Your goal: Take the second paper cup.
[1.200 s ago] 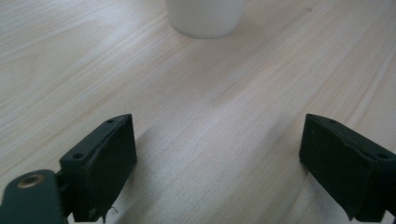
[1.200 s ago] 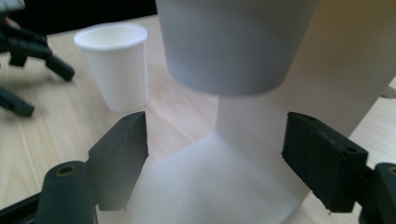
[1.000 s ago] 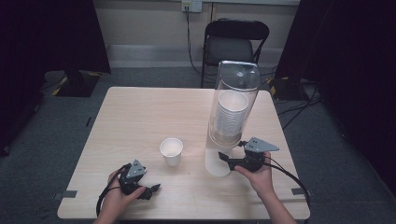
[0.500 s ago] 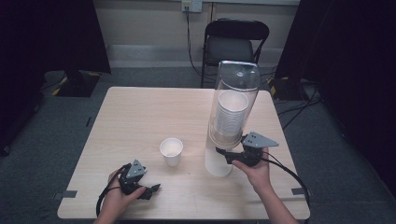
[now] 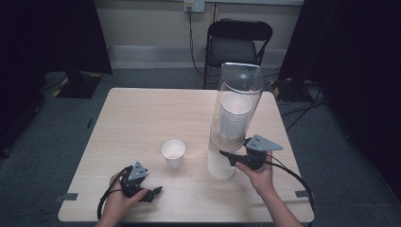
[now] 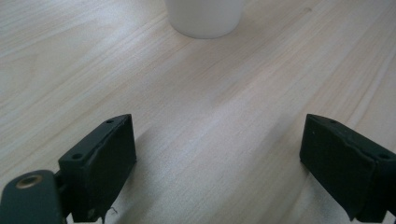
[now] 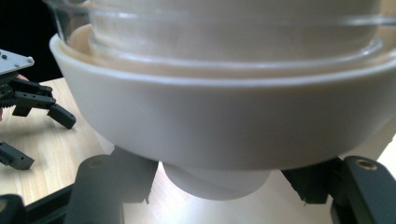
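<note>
Cup dispenser (image 5: pixel 235 120) stands right of centre on the table (image 5: pixel 142 118), right gripper (image 7: pixel 215 186) jaws just closing on the bottom cup (image 7: pixel 215 183) under its collar (left gripper (image 6: pixel 224 158) idle, wide open); next: straight downward pull.
</note>
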The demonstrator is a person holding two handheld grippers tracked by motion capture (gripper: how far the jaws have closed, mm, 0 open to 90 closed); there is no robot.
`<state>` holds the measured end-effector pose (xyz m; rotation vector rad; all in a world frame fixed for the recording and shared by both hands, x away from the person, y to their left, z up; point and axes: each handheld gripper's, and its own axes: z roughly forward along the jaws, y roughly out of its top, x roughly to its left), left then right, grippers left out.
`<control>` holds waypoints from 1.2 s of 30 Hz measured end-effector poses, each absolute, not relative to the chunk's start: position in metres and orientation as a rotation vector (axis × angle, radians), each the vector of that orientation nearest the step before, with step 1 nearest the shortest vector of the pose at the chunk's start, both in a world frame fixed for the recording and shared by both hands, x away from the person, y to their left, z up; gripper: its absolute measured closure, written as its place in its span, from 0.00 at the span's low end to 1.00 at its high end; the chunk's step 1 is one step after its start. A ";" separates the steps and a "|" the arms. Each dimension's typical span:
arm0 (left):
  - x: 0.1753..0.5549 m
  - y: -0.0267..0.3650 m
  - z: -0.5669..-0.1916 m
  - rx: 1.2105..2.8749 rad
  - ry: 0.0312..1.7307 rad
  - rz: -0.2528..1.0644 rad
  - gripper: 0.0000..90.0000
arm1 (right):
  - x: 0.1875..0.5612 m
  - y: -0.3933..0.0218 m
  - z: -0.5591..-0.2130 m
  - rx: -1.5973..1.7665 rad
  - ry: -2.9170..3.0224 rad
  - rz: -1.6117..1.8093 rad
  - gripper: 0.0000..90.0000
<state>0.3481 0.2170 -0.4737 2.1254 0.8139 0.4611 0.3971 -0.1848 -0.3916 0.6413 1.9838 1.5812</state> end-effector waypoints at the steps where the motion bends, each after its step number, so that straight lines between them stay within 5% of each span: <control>1: 0.348 0.217 -0.474 2.125 0.814 0.462 0.11 | 0.397 -0.185 -0.392 0.644 1.981 1.578 0.39; 21: 0.348 0.217 -0.473 2.131 0.816 0.465 0.11 | 0.396 -0.184 -0.394 0.643 2.004 1.539 0.40; 26: 0.348 0.217 -0.473 2.130 0.816 0.467 0.11 | 0.401 -0.184 -0.456 0.707 2.272 1.226 0.41; 30: 0.349 0.217 -0.473 2.134 0.812 0.463 0.11 | 0.403 -0.190 -0.429 0.688 2.252 1.318 0.41; 36: 0.349 0.217 -0.473 2.135 0.814 0.464 0.11 | 0.402 -0.204 -0.442 0.706 2.292 1.278 0.40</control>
